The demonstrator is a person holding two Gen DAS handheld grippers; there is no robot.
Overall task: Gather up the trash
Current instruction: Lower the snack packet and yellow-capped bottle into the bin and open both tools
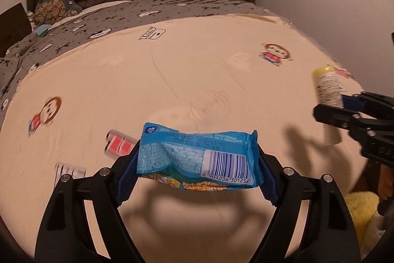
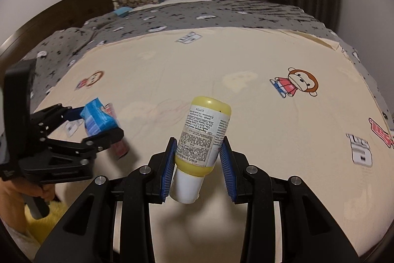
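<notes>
The left gripper (image 1: 198, 162) clamps a blue snack wrapper (image 1: 197, 157) between its pads. To its right, the right gripper (image 2: 198, 159) grips a yellow bottle (image 2: 203, 137), cap toward the camera, above the cream bedsheet (image 2: 221, 61).

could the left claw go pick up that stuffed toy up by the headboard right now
Probably not. The left claw is shut on a blue snack wrapper, so it has no free grip. The stuffed toy lies far across the bed, though nothing blocks the way there.
</notes>
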